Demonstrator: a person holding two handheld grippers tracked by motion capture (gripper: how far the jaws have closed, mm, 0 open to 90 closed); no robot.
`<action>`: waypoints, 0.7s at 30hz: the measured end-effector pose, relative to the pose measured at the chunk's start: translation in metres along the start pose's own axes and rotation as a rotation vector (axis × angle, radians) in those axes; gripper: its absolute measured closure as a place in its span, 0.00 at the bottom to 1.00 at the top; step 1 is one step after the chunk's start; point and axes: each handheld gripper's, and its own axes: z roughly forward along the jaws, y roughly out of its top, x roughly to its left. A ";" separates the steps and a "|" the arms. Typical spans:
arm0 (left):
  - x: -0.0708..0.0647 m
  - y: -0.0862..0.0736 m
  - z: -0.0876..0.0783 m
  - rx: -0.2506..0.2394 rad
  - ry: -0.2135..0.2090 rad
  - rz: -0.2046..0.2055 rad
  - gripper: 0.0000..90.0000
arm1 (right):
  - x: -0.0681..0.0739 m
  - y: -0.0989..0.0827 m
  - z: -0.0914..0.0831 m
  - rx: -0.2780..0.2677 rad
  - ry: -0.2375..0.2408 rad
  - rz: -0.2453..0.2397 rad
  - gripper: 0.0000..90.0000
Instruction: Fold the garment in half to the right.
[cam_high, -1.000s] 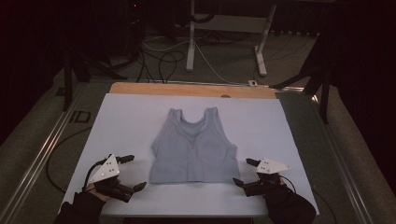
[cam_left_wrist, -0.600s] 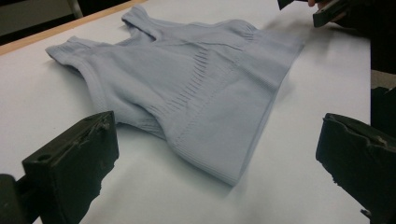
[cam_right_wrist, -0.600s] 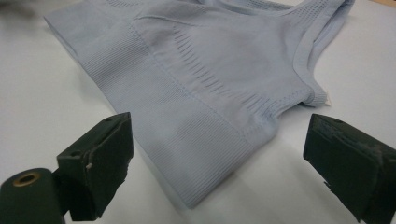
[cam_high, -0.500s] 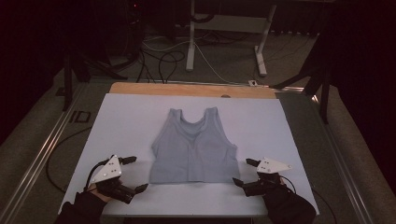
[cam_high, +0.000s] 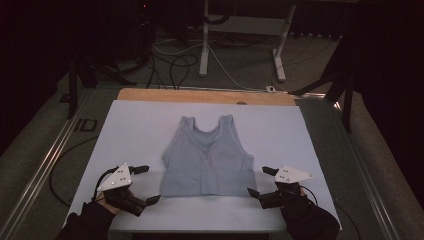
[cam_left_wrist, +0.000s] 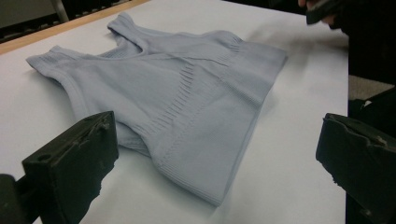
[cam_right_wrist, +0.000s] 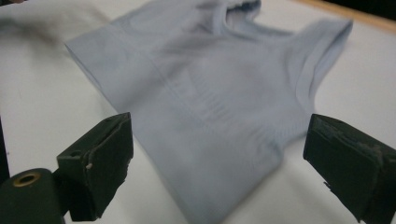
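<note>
A pale grey-blue tank top (cam_high: 207, 156) lies flat in the middle of the white table (cam_high: 140, 130), straps toward the far side, hem toward me. My left gripper (cam_high: 146, 184) stands open just off the garment's near left corner, jaws wide apart and empty. My right gripper (cam_high: 261, 181) is open beside the near right corner, also holding nothing. In the left gripper view the tank top (cam_left_wrist: 187, 98) spreads ahead between the two black jaws. The right gripper view shows the tank top (cam_right_wrist: 210, 93) close in front, its armhole side nearest.
The white table top has a wooden strip (cam_high: 205, 96) along its far edge. Metal rails (cam_high: 45, 165) run down the left side. Behind the table, cables and white stand legs (cam_high: 240, 45) sit on the dark floor. Bare white surface lies on both sides of the garment.
Both grippers have crept slightly inward toward the tank top's near corners. The garment has not moved.
</note>
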 end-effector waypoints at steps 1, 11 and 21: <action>0.000 0.000 0.000 0.000 0.000 0.000 0.01 | 0.000 0.004 -0.001 -0.006 0.005 -0.003 0.10; -0.001 0.016 -0.002 0.018 0.014 0.005 0.01 | -0.006 0.052 0.001 -0.067 0.013 -0.051 0.10; -0.002 0.030 -0.003 0.027 0.045 -0.003 0.00 | -0.007 0.085 0.030 -0.071 0.052 -0.087 0.10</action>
